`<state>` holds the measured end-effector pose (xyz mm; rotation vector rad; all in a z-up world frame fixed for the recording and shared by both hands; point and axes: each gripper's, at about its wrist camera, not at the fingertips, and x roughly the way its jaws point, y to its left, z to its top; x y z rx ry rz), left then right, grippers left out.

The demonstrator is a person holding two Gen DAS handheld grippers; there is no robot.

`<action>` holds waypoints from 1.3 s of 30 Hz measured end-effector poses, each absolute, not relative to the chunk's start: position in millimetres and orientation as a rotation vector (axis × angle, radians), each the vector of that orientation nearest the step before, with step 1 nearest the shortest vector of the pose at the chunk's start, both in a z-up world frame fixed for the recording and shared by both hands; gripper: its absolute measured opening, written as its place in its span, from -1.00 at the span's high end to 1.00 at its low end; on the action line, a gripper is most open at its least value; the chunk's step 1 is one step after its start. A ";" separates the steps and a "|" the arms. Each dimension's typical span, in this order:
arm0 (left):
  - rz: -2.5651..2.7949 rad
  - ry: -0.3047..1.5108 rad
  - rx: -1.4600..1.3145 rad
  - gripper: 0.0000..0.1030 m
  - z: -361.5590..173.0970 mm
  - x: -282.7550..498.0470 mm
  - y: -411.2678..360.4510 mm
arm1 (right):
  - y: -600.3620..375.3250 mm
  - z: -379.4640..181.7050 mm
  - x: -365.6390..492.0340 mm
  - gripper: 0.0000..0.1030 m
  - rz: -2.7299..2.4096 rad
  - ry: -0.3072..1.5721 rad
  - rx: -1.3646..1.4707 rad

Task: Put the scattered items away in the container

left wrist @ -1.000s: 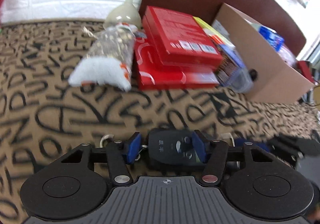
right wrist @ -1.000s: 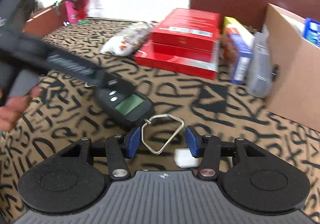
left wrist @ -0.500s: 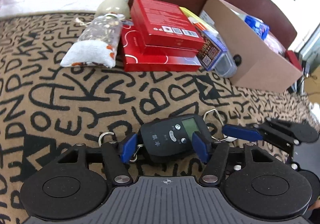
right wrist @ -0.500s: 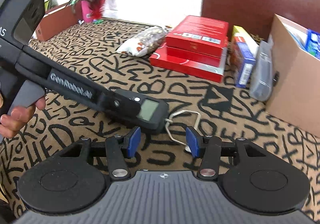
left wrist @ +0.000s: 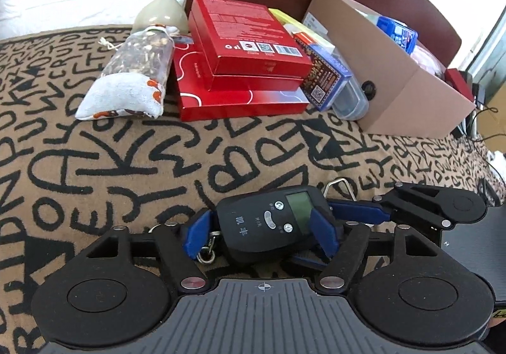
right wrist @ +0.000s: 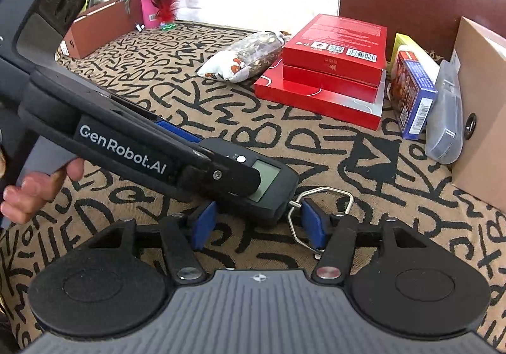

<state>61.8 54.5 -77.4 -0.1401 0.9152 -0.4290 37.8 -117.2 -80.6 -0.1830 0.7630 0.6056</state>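
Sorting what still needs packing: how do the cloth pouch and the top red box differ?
The cloth pouch is soft and lumpy, with a see-through half showing brown bits; the top red box is rigid, flat and opaque. The pouch lies directly on the patterned cloth; the box sits on top of two other red boxes. The pouch has a drawstring, the box printed labels and codes. Both are outside the cardboard box.

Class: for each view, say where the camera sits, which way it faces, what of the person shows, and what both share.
Left wrist: on left gripper, facing down-forward at scale between its just-opening jaws; no body.
Right wrist: on right gripper, facing down-forward at scale's loop between just-opening jaws; hand at left.
Shared: scale, red boxes, cardboard box.
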 end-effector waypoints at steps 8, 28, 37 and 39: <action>-0.388 0.902 -0.093 -0.30 -68.5 51.6 45.1 | -118.9 -76.9 29.0 -0.22 0.594 0.762 -0.173; -0.459 0.733 -0.013 -0.23 7.2 22.0 -32.2 | -190.2 -17.7 -16.1 -0.20 0.482 0.591 -0.097; -0.541 0.627 -0.020 -0.21 58.5 54.5 -93.0 | -247.8 28.1 -0.1 -0.17 0.371 0.470 -0.102; -0.562 0.612 -0.025 -0.21 68.4 64.7 -106.5 | -260.3 37.8 7.4 -0.17 0.349 0.450 -0.099</action>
